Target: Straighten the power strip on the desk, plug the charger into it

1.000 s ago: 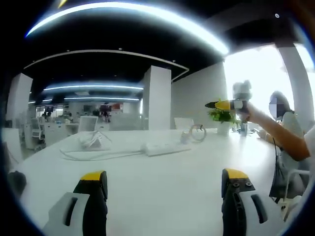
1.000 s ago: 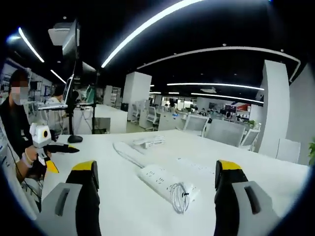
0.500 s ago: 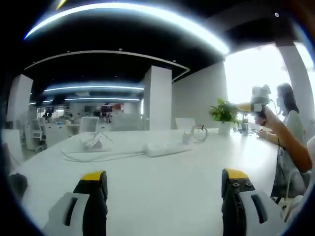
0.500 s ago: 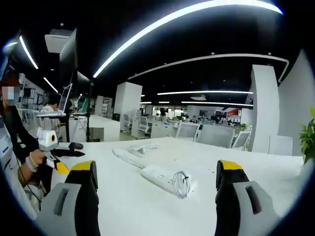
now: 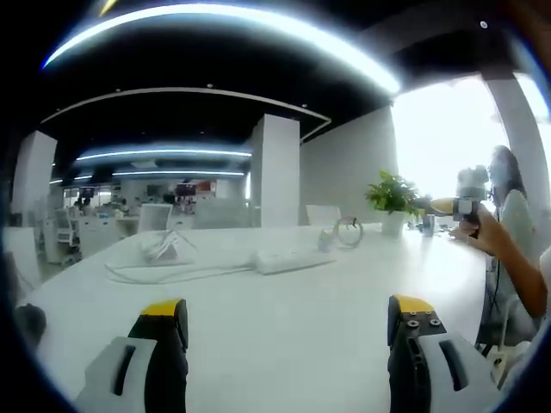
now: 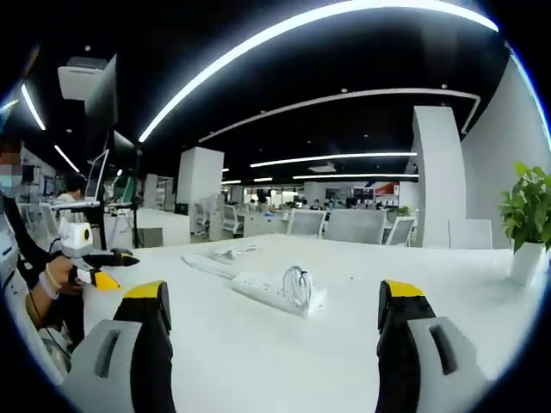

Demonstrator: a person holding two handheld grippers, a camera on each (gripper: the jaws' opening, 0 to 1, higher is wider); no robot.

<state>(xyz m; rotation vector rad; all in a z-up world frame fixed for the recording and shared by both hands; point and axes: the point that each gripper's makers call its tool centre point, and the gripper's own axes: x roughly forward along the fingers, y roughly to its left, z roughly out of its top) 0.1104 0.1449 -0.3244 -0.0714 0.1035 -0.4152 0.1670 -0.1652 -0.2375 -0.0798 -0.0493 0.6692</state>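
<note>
A white power strip [image 5: 288,260] lies on the white desk [image 5: 284,340], far ahead of my left gripper [image 5: 288,314], which stands open and holds nothing. A coiled cable [image 5: 347,232] rests at the strip's right end. A white charger with loose cord [image 5: 164,247] lies to the strip's left. In the right gripper view the power strip [image 6: 256,283] lies at an angle with the coiled cable [image 6: 297,286] on it, beyond my open, unladen right gripper [image 6: 275,297]. The charger [image 6: 231,251] sits farther back.
A potted plant [image 5: 392,196] stands at the desk's far right, also seen as the plant [image 6: 525,211] in the right gripper view. A person's hand holds the right gripper [image 5: 461,205] at the right, and the left gripper [image 6: 90,256] at the left. Office chairs and pillars stand behind.
The right gripper has moved to the right and lower in the left gripper view. The right gripper view has swung round, now taking in the plant. The left gripper has stayed still.
</note>
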